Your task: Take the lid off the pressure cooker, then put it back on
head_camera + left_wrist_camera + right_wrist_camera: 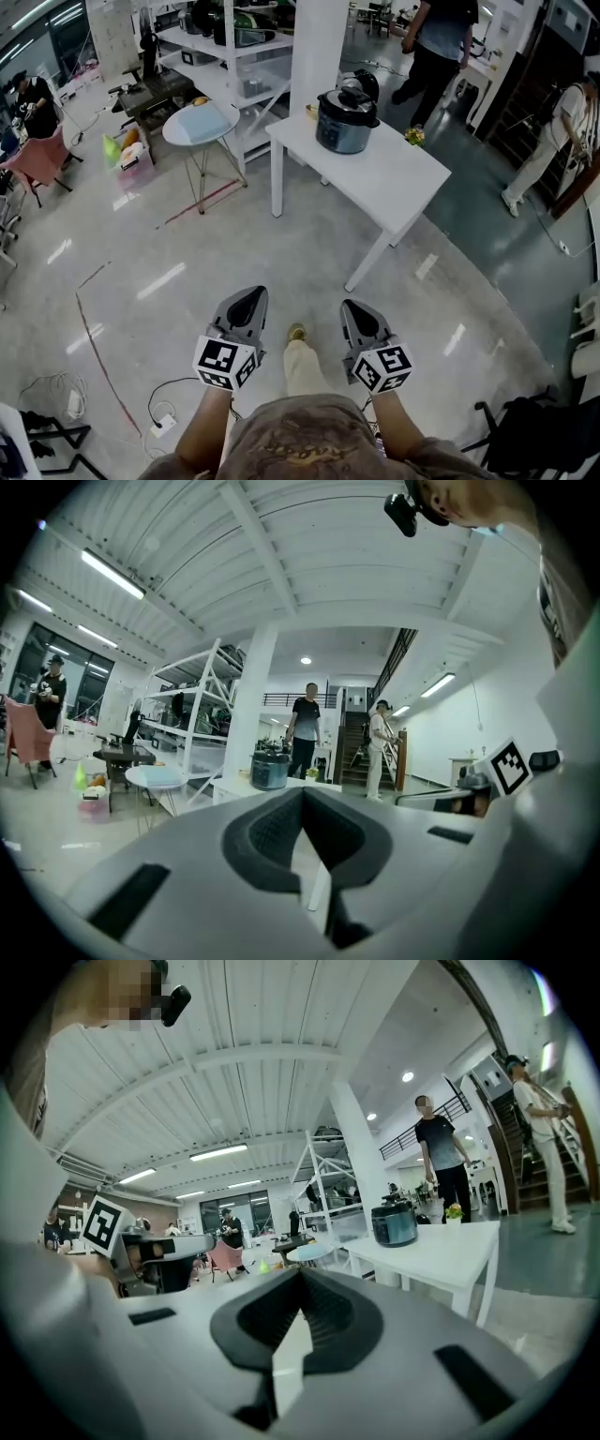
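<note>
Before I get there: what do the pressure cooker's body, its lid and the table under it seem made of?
Grey-blue round cooker body: probably brushed or painted metal, from its soft sheen. Dark domed lid: looks like glossy black plastic, with bright highlights; too far to be sure. White rectangular table: matte top, laminate or painted board; material unclear.

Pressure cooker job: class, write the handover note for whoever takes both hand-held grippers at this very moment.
Left hand-held gripper: jaws shut, empty, held in front of the body over the floor.
Right hand-held gripper: the same, shut and empty.
Pressure cooker: stands near the far end of the white table, well ahead and out of reach.
Lid: on the cooker.
Done: nothing visible; neither gripper is near the cooker.
Left: probably walk up to the table, lift the lid off, then set it back on.
</note>
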A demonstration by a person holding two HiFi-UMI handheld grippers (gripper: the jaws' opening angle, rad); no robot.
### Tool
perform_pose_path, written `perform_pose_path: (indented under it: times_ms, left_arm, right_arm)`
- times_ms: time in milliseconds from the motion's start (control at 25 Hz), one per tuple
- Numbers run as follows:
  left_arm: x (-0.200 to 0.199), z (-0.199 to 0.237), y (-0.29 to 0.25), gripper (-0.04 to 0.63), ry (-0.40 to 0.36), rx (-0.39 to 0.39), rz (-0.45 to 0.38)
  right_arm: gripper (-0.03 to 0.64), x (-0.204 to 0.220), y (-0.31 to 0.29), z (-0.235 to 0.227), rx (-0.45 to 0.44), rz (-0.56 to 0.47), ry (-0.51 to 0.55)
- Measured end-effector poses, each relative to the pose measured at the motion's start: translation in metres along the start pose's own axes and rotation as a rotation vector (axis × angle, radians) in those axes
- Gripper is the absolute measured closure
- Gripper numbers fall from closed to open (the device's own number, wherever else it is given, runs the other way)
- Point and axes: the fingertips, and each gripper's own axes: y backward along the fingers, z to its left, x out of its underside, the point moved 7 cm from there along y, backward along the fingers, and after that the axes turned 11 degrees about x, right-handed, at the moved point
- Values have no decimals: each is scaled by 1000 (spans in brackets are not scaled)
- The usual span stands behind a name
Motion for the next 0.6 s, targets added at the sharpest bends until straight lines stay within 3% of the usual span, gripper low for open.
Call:
perform_pose_path:
  times_ms: [600]
  left_arm:
    - [-40, 120, -145, 592, 8, -43, -5]
  right_arm:
    - [621, -61, -185, -66, -60, 25, 8]
